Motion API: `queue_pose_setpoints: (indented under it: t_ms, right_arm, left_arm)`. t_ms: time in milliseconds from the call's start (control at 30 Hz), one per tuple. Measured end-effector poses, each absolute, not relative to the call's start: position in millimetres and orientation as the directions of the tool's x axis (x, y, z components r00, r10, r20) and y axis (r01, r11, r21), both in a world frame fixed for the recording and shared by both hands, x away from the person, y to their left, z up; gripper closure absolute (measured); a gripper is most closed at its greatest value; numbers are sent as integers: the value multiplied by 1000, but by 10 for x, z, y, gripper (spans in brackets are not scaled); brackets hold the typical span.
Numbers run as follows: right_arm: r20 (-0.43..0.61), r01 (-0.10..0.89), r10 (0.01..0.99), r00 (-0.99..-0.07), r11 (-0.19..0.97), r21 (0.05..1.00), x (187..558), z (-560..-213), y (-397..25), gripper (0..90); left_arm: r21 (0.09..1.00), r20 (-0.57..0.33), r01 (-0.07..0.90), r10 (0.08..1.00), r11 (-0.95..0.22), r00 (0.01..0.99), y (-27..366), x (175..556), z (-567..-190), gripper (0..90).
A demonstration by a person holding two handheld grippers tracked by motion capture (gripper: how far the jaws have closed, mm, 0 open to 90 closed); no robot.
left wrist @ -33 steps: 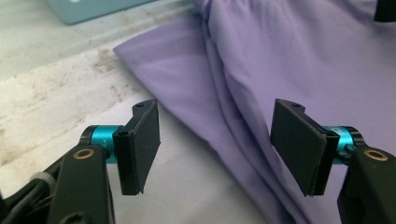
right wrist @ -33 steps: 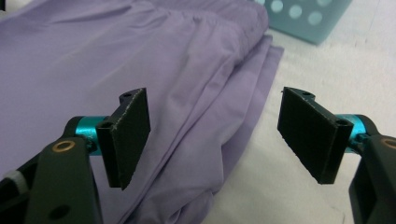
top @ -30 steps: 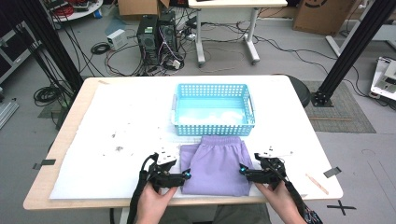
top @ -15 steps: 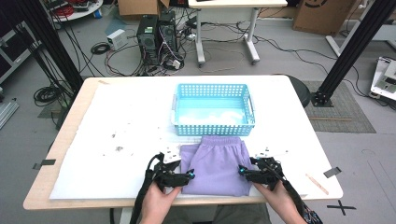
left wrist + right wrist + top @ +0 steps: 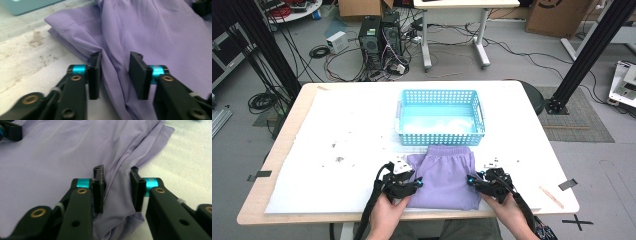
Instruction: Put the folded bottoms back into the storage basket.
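From the high view I see the purple shorts lying folded on the near edge of the white table cover, just near of the light-blue basket. My left gripper sits at the garment's left edge and my right gripper at its right edge, each held in a hand rising from the near side. At this height I cannot read the jaws.

The left gripper view supplies that detail: the left gripper stands with its jaws spread, straddling a raised fold of the shorts at the cloth's edge, with stained table cover beside it. The inner jaw faces look close to the fabric, though not pressed onto it. The right gripper view shows the same arrangement mirrored: the right gripper has its jaws parted around a ridge of the shorts, with bare table cover to the outer side.

Compared with the frame one second earlier, both grippers sit slightly closer in on the garment's side edges; the shorts and basket lie where they were.
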State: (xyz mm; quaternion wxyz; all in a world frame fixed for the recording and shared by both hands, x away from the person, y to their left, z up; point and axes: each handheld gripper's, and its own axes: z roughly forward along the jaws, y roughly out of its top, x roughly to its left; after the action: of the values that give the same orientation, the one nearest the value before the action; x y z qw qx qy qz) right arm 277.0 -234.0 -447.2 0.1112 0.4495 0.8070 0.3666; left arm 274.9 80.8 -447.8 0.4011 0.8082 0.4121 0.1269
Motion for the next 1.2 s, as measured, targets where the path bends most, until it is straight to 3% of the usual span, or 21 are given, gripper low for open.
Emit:
queue_pose_setpoints:
  t_ms: [300, 633, 1200]
  right_arm:
    - [141, 627, 787, -601, 354, 694, 2779, -4472, -2283, 835]
    - [127, 605, 777, -617, 365, 708, 2775, -4445, -2270, 864]
    - [124, 507, 764, -633, 289, 812, 2677, -4132, -2394, 866]
  left_arm:
    - [754, -168, 563, 729, -338, 663, 784, 2803, -4485, 804]
    - [761, -160, 537, 697, -364, 699, 809, 2825, -4453, 828]
    - [849, -173, 449, 655, -280, 736, 934, 2716, -4116, 834]
